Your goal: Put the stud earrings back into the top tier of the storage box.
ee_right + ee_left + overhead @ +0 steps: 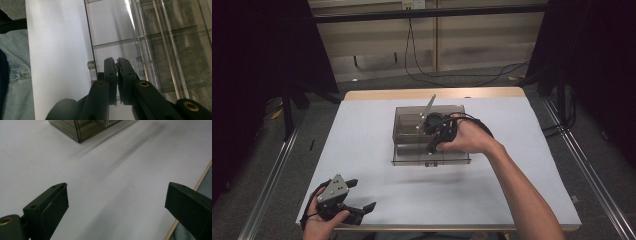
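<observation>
At the middle of the table (pixel 362 150), your right gripper (pixel 432 145) hangs over the smoky clear box (pixel 412 135), pointing back toward you, its jaws clenched on a small brass-coloured knob (pixel 116 66) at the box's near wall. The box sits squarely on the white table cover, divided into compartments, with what looks like a raised lid panel (pixel 427 111) tilting up at its far side. You seem to be in the middle of drawing something open by that knob, a drawer or a front panel; which one, the pictures leave unclear. Your left gripper (pixel 357 197) rests near the front left corner, well apart from the box, jaws spread and empty. Next, keep the pinch firm and pull in a straight, level line; if the box starts sliding, brace it with the left.
</observation>
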